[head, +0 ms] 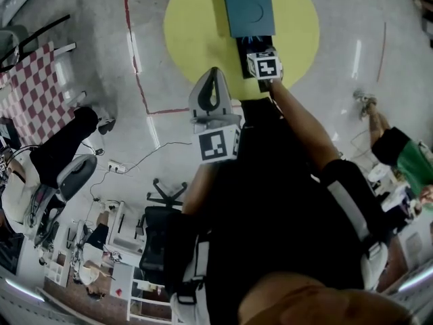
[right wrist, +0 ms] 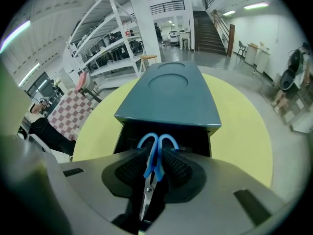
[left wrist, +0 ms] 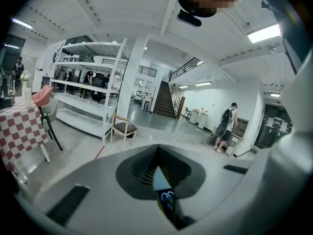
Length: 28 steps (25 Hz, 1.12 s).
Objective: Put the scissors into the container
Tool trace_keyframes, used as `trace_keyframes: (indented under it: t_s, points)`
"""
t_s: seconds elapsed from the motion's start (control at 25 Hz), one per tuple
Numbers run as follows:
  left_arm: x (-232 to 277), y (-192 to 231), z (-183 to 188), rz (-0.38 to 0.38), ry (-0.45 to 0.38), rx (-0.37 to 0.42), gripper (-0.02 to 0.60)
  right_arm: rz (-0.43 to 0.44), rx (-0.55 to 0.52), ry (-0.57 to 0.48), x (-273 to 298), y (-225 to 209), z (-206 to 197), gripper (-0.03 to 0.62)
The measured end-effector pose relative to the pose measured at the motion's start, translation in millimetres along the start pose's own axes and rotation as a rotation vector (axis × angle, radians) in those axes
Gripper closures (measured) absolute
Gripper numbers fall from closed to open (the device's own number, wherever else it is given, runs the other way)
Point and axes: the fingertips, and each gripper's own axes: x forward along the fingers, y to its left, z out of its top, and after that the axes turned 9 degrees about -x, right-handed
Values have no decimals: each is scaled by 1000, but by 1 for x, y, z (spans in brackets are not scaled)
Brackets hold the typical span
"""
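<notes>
Surroundings: we see a round yellow table [right wrist: 244,131] bearing the teal container [right wrist: 168,94], its dark open end towards us; a checkered table [right wrist: 66,114] stands well apart.
Right gripper [right wrist: 155,156]: fingers clamped on the scissors [right wrist: 148,166], at that opening.
Scissors: blue loop handles forward, steel blades closed.
Left gripper [left wrist: 157,151]: fingers pressed together.

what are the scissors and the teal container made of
Scissors: handles look like glossy blue plastic, smooth moulded loops; blades look like bare steel, silvery with a pivot rivet. Container: matte teal, flat panels with crisp edges; painted metal or hard plastic, cannot tell which.
</notes>
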Motion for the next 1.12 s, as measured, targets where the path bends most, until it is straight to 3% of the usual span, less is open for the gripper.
trace_keyframes:
  t_s: [0.52,0.8,1.12]
  points:
    - [-62,-11,6,-81,-55,33,583,-46,54,-139,-70,10,-2,515]
    - [-107,-12,8,-143,-87,70,583,-93,63,-223,-120,28,-9,580]
    - [-154,-3,-3,-208,-99,116,583,-114,90,-351,-178,68,-24,594]
